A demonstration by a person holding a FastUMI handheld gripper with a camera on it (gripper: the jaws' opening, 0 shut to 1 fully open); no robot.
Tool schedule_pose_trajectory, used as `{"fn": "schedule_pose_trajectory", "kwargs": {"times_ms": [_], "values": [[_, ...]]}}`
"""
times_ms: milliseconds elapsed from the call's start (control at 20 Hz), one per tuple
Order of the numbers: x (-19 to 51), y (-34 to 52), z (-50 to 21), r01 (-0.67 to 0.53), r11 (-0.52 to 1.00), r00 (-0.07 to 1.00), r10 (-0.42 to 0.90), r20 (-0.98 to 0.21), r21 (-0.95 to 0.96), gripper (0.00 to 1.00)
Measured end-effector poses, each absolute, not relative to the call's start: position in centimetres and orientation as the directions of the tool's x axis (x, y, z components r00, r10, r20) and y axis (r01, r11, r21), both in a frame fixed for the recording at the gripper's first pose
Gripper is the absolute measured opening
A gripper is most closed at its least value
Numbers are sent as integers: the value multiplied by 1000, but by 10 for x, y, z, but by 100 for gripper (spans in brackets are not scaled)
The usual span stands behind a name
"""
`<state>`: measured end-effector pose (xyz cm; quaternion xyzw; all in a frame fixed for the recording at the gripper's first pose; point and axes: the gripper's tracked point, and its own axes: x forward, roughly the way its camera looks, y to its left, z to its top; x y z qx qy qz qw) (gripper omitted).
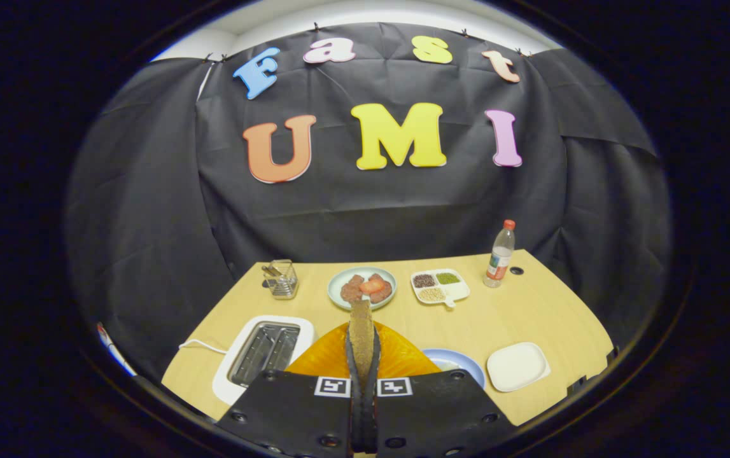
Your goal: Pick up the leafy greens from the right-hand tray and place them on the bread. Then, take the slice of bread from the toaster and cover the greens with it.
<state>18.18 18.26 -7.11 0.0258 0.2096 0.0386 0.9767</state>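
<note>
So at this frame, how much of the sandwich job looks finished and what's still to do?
The toaster slots look empty and the gripper is shut on a slice of bread, held upright above the orange plate, so the bread pickup looks done. Whether the greens are on the lower bread cannot be told; the gripper hides that spot. The white tray to the right looks bare. Left: lay the slice down as cover.

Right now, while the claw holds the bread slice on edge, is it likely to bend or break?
The bread stands upright, without drooping, between the shut claw, so it is probably stiff, like toast. Its surface looks rough and crumbly, so hard squeezing might chip it. It is thin, so likely light.
</note>
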Motion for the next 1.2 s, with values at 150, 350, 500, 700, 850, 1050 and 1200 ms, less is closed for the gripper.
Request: {"fn": "schedule_pose_trajectory", "kwargs": {"times_ms": [150,350,500,700,850,1050,1200], "values": [[189,170,-101,-65,995,896,91,-434,75,0],[193,155,-138,-87,995,885,99,-456,49,1],[195,144,-164,-86,993,873,112,-475,75,1],[198,124,-188,-66,990,870,118,-479,124,1],[198,105,-192,-32,991,886,89,-455,131,2],[199,89,-202,-19,993,886,70,-459,114,2],[199,81,-207,-28,990,885,89,-457,138,2]]}}
